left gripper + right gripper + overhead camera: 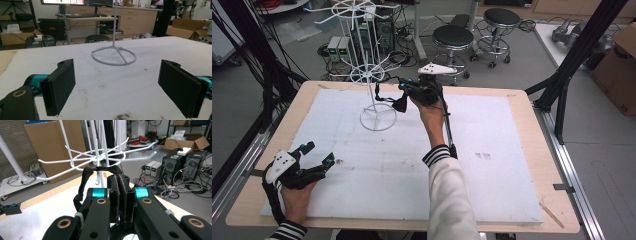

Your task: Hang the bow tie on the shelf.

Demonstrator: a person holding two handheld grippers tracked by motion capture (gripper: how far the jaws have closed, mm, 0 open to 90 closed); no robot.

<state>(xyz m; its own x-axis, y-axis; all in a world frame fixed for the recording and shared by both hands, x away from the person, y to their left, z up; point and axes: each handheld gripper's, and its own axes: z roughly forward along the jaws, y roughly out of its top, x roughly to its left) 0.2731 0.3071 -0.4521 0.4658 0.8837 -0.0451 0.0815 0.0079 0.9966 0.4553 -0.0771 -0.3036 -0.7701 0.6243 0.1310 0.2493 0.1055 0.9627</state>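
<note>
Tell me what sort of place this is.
Likely a robotics or electronics lab: computer towers and loose cables on the floor, round stools, cardboard boxes, and a padded work table.

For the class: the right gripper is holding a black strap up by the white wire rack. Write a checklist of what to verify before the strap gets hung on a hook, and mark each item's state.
1. Right gripper shut on the black strap: ok.
2. Strap loop hanging free of the jaws, ready to slip over a hook: ok.
3. Strap close to the lower ring of hooks on the rack: ok.
4. Strap already over a hook: cannot tell.
5. Rack base flat on the white mat: ok.
6. Left gripper open, resting well away from the rack: ok.
</note>
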